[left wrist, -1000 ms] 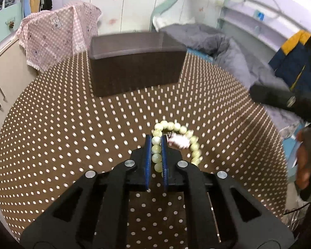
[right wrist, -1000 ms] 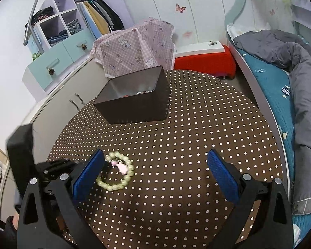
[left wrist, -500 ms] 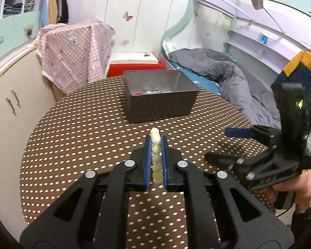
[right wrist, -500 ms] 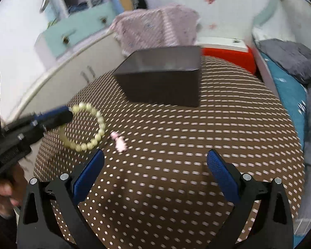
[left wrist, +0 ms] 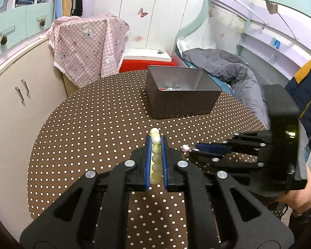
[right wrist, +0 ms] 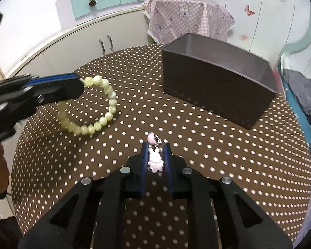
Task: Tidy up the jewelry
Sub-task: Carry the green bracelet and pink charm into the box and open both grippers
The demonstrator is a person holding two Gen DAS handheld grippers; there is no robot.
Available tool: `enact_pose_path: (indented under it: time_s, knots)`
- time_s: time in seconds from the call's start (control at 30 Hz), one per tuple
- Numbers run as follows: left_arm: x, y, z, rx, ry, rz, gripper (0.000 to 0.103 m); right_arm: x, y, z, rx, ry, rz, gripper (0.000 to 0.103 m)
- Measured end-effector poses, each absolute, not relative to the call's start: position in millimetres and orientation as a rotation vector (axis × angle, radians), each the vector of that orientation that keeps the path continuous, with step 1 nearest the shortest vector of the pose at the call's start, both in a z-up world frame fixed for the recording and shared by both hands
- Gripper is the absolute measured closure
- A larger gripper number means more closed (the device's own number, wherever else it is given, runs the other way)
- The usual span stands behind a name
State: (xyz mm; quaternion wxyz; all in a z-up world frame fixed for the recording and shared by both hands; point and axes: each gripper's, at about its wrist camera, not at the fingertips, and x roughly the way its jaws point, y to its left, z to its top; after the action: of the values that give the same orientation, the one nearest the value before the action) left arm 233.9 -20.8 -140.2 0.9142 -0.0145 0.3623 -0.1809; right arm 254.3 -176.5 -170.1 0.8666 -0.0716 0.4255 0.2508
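My left gripper (left wrist: 155,143) is shut on a pale green bead bracelet (left wrist: 156,157) and holds it above the table; in the right wrist view the bracelet (right wrist: 105,112) hangs from that gripper (right wrist: 78,87). My right gripper (right wrist: 155,147) is shut on a pink and white bunny charm (right wrist: 154,158), low over the table; it shows in the left wrist view (left wrist: 194,148) with the charm's pink bead (left wrist: 185,148) at its tip. A dark brown box (left wrist: 182,101) holding small jewelry stands at the back of the table, beyond both grippers.
The round table (left wrist: 89,128) has a brown cloth with white dots. A cream cabinet (left wrist: 14,103) stands left of it, a chair under a pink checked cloth (left wrist: 87,45) behind it, and a bed with a grey duvet (left wrist: 234,72) to the right.
My left gripper lifted the bracelet off the table. My right gripper, open before, moved in and closed on the bunny charm that lay by the bracelet.
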Motion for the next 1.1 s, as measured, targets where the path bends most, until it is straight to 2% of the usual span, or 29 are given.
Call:
enact_pose_path:
  time_s: [0.27, 0.63, 0.8, 1.1]
  knots:
    - [240.4, -25.5, -112.4, -0.030, 0.690, -0.407, 0.094, 241.4, -220.6, -110.3, -0.058, 0.769, 0.503, 0.089]
    - [274.6, -41.9, -34.2, -0.027, 0.551, -0.493, 0.094, 273.8, -244.9, -21.3, -0.037, 0.596, 0.488, 0.089]
    - [307.8, -52.9, -28.6, -0.063, 0.580, -0.524, 0.094, 307.9, -247.7, -16.3, -0.006, 0.606, 0.481, 0.089]
    - [354.6, -82.2, -52.4, -0.096, 0.704, -0.573, 0.093, 359.2, -247.4, -47.3, 0.050, 0.723, 0.453, 0.087]
